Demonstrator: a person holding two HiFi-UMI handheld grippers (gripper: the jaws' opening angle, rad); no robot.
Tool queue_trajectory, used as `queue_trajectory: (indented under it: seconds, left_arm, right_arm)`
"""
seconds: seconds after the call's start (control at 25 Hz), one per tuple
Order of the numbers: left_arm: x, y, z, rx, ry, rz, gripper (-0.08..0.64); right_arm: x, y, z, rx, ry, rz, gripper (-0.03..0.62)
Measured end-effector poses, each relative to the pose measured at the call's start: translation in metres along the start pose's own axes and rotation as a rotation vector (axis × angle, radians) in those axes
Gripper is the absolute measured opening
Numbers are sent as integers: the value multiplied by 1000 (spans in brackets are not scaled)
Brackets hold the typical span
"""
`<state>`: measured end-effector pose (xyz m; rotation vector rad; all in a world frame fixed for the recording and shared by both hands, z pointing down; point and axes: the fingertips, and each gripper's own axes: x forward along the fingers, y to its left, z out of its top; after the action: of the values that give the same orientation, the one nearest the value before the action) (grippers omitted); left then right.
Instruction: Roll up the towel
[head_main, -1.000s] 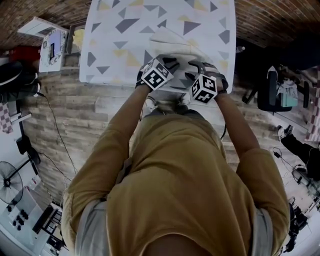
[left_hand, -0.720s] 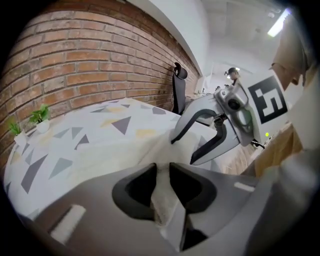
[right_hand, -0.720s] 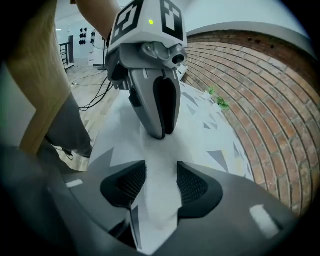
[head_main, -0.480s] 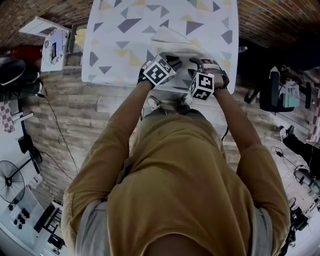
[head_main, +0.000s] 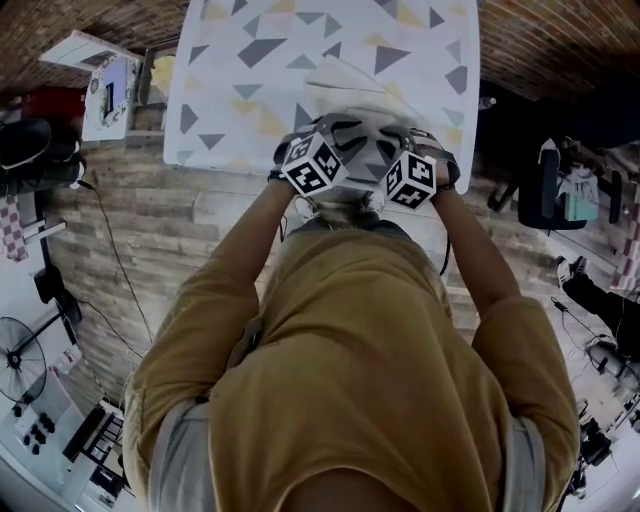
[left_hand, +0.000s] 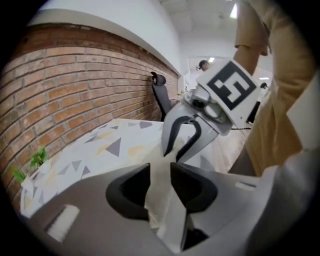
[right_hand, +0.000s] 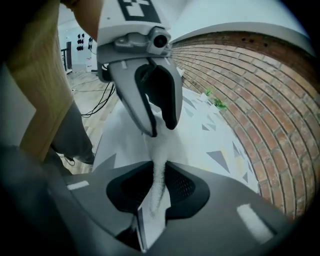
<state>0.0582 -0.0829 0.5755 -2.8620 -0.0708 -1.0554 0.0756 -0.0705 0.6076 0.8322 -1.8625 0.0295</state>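
Jaws pinch towel (right_hand: 155, 148), right gripper (right_hand: 159, 167) just closed, left gripper (left_hand: 160, 171), apparently tablecloth (head_main: 250, 95)

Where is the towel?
In the head view the towel lies centrally on the triangle-patterned cloth, its near edge pinched by the left gripper and by the right gripper, whose fingers just closed.

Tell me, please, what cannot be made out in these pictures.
Head view: the near end of the towel is hidden under the left gripper and the right gripper, whose jaws have just been closing on it.
Both gripper views: only a pinched edge shows; the gripper bodies hide whether any roll exists.
Head view: what lies on the white stand is too small.
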Motion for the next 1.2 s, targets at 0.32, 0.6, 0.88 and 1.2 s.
queue_trajectory:
  seconds: [0.32, 0.6, 0.88, 1.2]
  left_arm:
    - [12, -14, -4, 287, 99, -21, 309]
    - [17, -16, -21, 275, 182, -62, 271]
    - [15, -27, -19, 163, 178, -142, 198]
    - [1, -35, -11, 1, 215, -331, 192]
  right_arm:
    - [-13, -1, 10, 20, 7, 111, 64]
    - [-24, 15, 14, 59, -9, 223, 64]
    - [-32, 15, 8, 70, -13, 201, 70]
    - [-40, 17, 6, 12, 3, 180, 101]
